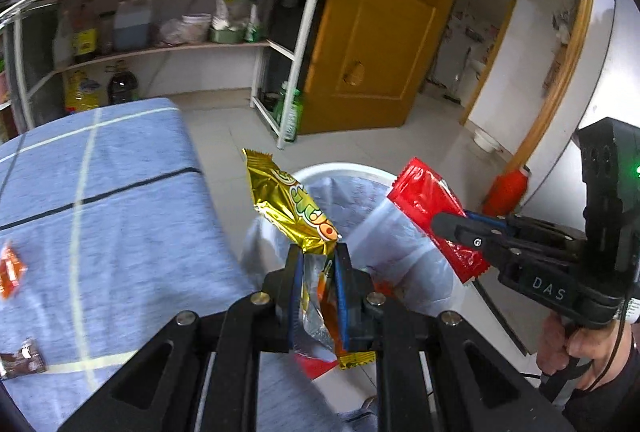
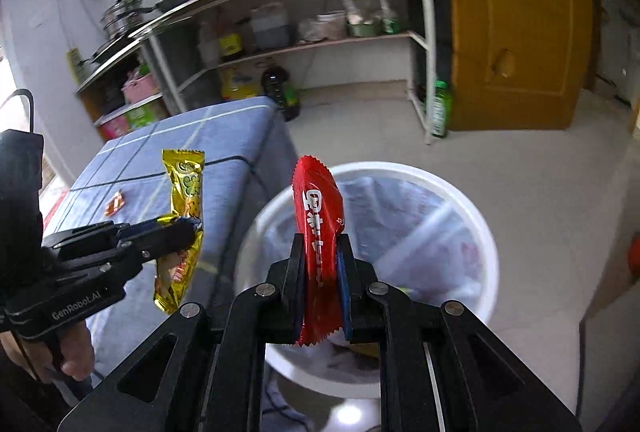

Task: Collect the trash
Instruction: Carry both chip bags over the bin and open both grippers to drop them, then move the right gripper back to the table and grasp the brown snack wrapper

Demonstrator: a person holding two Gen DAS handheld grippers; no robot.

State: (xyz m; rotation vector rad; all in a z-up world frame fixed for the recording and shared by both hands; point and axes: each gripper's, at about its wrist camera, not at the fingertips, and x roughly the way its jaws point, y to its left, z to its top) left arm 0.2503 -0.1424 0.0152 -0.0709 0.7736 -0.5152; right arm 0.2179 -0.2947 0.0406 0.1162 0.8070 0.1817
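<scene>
My left gripper (image 1: 318, 252) is shut on a gold snack wrapper (image 1: 288, 204) and holds it at the table's edge beside the white trash bin (image 1: 340, 168). It also shows in the right wrist view (image 2: 188, 232), with the gold wrapper (image 2: 186, 192) hanging from it. My right gripper (image 2: 322, 244) is shut on a red wrapper (image 2: 318, 216) and holds it above the bin (image 2: 486, 232), which has a clear liner. The right gripper (image 1: 444, 224) with the red wrapper (image 1: 424, 200) shows in the left wrist view too.
A blue checked cloth covers the table (image 1: 120, 192); a small orange wrapper (image 1: 10, 272) and a brown wrapper (image 1: 24, 358) lie on it. A metal shelf rack (image 1: 192, 44) with bottles stands behind. A yellow door (image 1: 384, 32) is on the right. The floor is tiled.
</scene>
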